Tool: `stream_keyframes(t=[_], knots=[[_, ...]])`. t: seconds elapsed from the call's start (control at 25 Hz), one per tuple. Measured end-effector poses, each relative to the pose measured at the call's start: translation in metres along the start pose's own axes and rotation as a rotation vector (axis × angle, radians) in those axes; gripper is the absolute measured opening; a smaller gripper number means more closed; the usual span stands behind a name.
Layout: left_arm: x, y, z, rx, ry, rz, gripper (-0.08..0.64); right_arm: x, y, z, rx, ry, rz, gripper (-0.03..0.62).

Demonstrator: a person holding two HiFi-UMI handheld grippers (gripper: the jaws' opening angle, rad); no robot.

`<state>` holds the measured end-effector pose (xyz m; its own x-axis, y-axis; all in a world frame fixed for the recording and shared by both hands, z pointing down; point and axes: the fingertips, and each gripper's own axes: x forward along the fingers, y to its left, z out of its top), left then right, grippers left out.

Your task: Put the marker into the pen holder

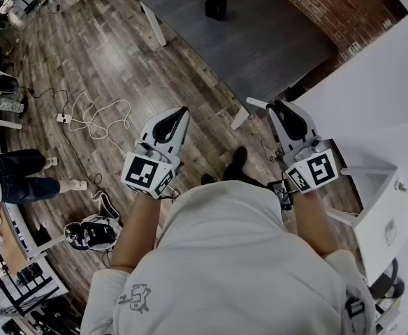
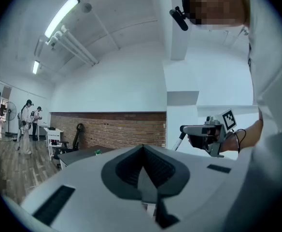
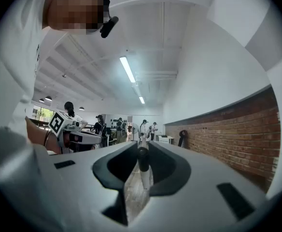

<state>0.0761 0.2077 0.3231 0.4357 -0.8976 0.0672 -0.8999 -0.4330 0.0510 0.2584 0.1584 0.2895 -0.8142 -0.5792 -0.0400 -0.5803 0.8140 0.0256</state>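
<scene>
Right gripper [image 1: 282,109] fingers grasp the marker [image 3: 144,174], likely light, stiff and slick, best held mid-barrel; left gripper [image 2: 143,151] fingers clenched, empty.

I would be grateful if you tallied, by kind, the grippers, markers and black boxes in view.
Grippers: 2, left gripper shut and empty, right gripper shut on the marker
Markers: 1
Black boxes: 1, the black box on the dark table
Total: 4
</scene>
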Motion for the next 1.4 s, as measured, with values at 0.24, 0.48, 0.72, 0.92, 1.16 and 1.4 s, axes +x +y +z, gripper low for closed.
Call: stream_keyframes(t=[0.24, 0.48, 0.72, 0.92, 1.16, 1.4], knots=[[0.025, 0.004, -0.003, -0.002, 0.008, 0.006, 0.011, 0.005, -0.025, -0.005, -0.005, 0.006, -0.003, 0.077], [0.061, 0.01, -0.003, -0.001, 0.002, 0.016, 0.011, 0.018, -0.059, -0.012, -0.003, 0.008, 0.0, 0.077], [0.115, 0.021, -0.003, 0.0, 0.003, 0.038, 0.011, 0.04, -0.109, -0.018, 0.003, -0.002, 0.031, 0.077], [0.159, 0.024, 0.005, -0.009, -0.004, 0.067, 0.011, 0.057, -0.156, -0.018, 0.009, -0.005, 0.067, 0.077], [0.184, 0.038, 0.015, 0.0, -0.018, 0.125, 0.011, 0.08, -0.186, -0.018, 0.006, -0.007, 0.117, 0.077], [0.197, 0.054, 0.012, -0.007, -0.011, 0.123, 0.011, 0.1, -0.199, -0.018, 0.01, -0.011, 0.098, 0.077]])
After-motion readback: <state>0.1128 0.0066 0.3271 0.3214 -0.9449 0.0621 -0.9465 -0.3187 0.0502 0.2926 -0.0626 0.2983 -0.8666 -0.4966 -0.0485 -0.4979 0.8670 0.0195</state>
